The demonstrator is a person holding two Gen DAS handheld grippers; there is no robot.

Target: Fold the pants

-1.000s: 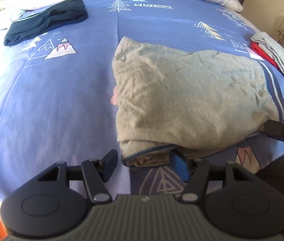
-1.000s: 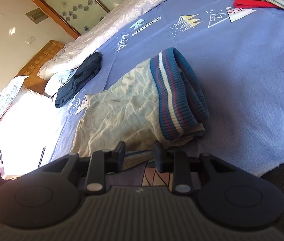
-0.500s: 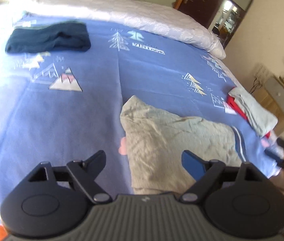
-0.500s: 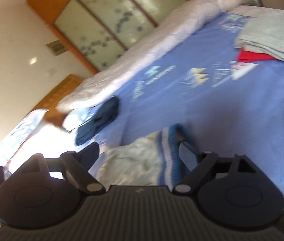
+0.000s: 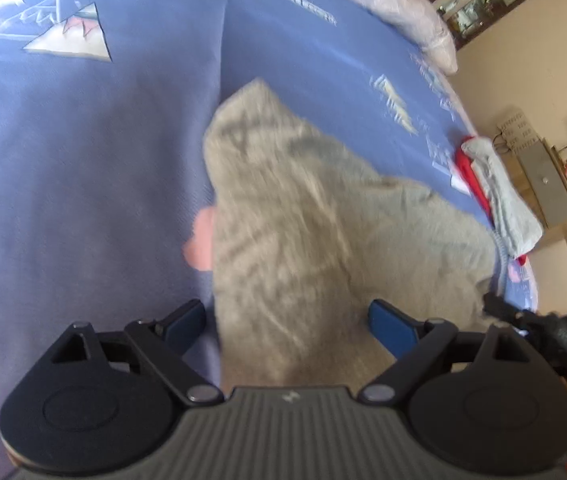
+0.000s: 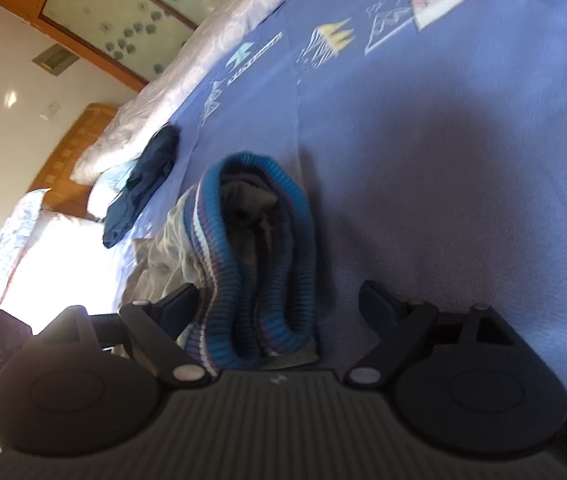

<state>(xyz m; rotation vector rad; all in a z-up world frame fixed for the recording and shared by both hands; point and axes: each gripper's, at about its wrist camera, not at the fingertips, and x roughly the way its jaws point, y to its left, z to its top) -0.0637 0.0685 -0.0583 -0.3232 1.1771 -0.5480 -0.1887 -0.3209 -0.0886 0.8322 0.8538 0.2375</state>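
Observation:
The grey pants (image 5: 323,224) lie folded on the blue bedspread (image 5: 83,184), blurred in the left wrist view. Their blue striped ribbed waistband (image 6: 259,264) shows folded over in the right wrist view. My left gripper (image 5: 287,318) is open and empty, its jaws wide apart above the near edge of the pants. My right gripper (image 6: 279,304) is open and empty, its jaws spread on either side of the waistband, above it. The right gripper also shows at the right edge of the left wrist view (image 5: 523,316).
A dark navy folded garment (image 6: 143,184) lies near the pillows. A stack of folded grey and red clothes (image 5: 495,196) sits at the far right bed edge. A white quilt (image 6: 219,48) runs along the headboard. A cabinet (image 5: 543,184) stands beside the bed.
Both grippers opened wide and let go of the pants' near edge, lifted, then came down over the folded pants, the right over the waistband.

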